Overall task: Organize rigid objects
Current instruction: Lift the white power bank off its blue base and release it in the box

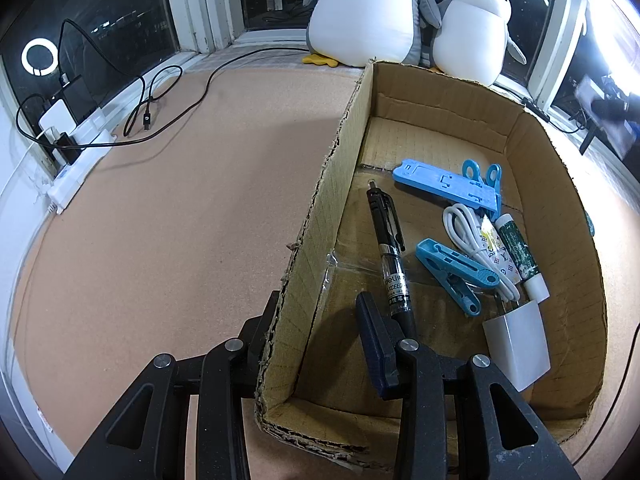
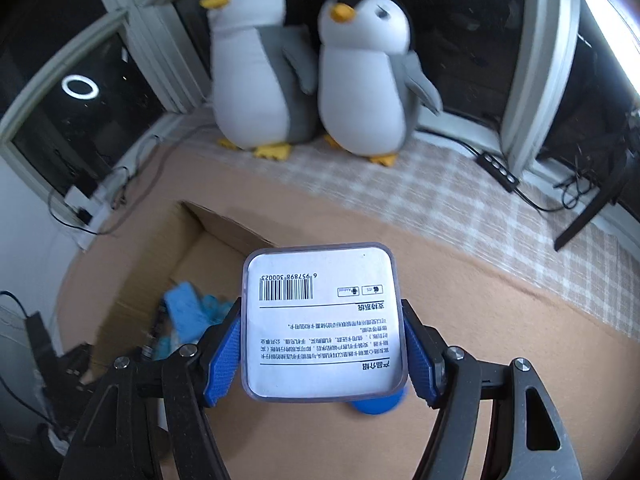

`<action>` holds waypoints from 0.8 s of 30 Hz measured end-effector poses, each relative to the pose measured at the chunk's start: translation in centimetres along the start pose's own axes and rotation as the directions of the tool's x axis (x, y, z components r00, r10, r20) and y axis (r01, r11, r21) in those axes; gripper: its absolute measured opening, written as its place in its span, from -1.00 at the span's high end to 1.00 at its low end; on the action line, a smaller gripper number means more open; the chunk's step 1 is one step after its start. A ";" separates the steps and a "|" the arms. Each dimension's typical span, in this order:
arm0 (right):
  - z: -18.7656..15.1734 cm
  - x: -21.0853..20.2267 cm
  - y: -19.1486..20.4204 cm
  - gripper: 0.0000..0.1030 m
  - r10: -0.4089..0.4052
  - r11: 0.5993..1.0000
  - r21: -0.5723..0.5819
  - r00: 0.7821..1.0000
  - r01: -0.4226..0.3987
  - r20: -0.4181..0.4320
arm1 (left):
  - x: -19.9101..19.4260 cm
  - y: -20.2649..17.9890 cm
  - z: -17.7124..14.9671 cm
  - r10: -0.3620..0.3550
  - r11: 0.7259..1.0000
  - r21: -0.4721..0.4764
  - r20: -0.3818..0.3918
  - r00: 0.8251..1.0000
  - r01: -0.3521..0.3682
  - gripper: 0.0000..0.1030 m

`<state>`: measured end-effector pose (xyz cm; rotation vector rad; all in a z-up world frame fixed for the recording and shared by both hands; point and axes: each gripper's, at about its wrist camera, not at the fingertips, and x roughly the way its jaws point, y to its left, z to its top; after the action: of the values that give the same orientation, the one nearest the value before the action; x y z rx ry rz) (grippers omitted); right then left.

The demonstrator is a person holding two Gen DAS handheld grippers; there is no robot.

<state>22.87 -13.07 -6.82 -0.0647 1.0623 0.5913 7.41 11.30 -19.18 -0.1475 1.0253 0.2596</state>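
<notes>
A cardboard box [image 1: 400, 128] with ragged cut edges is set on a tan mat [image 1: 180, 200], the mat to its left lying bare up to a white power strip [image 1: 80, 152] and its black cables [image 1: 148, 112]. The left gripper [image 1: 316, 320] is clamped on the box's near left wall, one finger outside and one inside. Inside the box lie a black pen [image 1: 390, 252] marked "deli", a blue stand [image 1: 444, 182], a blue clip [image 1: 456, 272], a white cable [image 1: 468, 236], a green tube [image 1: 520, 256] and a white charger [image 1: 516, 348], leaving bare floor along the far wall. The right gripper [image 2: 322, 344] is seen pinching a clear square case [image 2: 322, 324] by its two side edges, above the mat, right of the box; a barcode reading 6 957898 300023 is printed on its label. Two plush penguins [image 2: 312, 68] stand on a checked cloth [image 2: 460, 192] beyond.
</notes>
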 end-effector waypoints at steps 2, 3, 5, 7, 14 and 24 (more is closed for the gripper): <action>0.1 -0.2 1.9 -0.30 0.032 0.999 -0.013 0.999 -0.032 0.021 | 0.0 -0.1 0.0 0.001 1.000 0.000 0.000 1.000 -0.001 0.24; 0.2 0.0 2.7 -0.30 0.044 0.999 -0.022 0.999 -0.043 0.028 | 0.0 -0.1 0.0 0.000 1.000 -0.001 0.000 1.000 0.000 0.24; 0.3 0.6 4.5 -0.30 0.056 0.998 -0.043 0.998 -0.054 0.038 | 0.0 -0.1 0.0 -0.001 1.000 -0.001 0.001 1.000 0.001 0.24; 0.3 1.2 5.8 -0.30 0.054 0.997 -0.053 0.998 -0.052 0.045 | 0.0 -0.1 0.0 -0.002 1.000 -0.002 0.003 1.000 0.002 0.24; 0.6 4.3 7.8 -0.30 0.076 0.996 -0.041 0.997 -0.075 0.017 | 0.1 -0.1 -0.1 -0.002 1.000 -0.005 0.007 1.000 0.002 0.24; 1.3 7.8 8.2 -0.30 0.043 0.999 -0.019 0.999 -0.043 -0.028 | 0.1 -0.1 -0.1 -0.003 1.000 -0.006 0.008 1.000 0.003 0.24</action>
<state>22.58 -2.39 -10.80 -0.0675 1.0872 0.6415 7.39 11.22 -19.32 -0.1531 1.0169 0.2606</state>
